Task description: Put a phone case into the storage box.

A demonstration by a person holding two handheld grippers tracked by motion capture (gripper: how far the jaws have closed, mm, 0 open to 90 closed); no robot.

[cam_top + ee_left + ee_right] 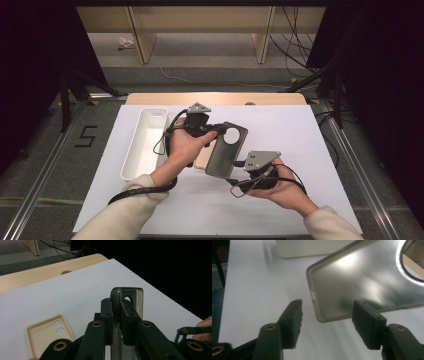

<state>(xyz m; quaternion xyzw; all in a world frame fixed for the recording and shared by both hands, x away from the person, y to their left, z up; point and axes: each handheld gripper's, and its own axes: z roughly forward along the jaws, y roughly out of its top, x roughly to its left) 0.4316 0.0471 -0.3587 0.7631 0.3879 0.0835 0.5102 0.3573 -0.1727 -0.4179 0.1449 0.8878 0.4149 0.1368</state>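
Note:
A dark grey phone case [227,150] with a round camera hole hangs tilted above the white mat. My left gripper [220,129] is shut on its upper edge; in the left gripper view the case [138,300] stands edge-on, pinched between the pads of that gripper [117,310]. My right gripper [237,169] is at the case's lower end. In the right gripper view its jaws [327,315] stand open, and the corner of the grey case [362,277] hangs between them without touching either pad. A beige phone case [47,332] lies flat on the mat below.
A long white tray [145,145] sits on the left of the white mat [300,150], close to my left hand. Its wall [312,247] shows beyond the case. The wooden table edge [215,98] lies at the back. Dark stands flank the table.

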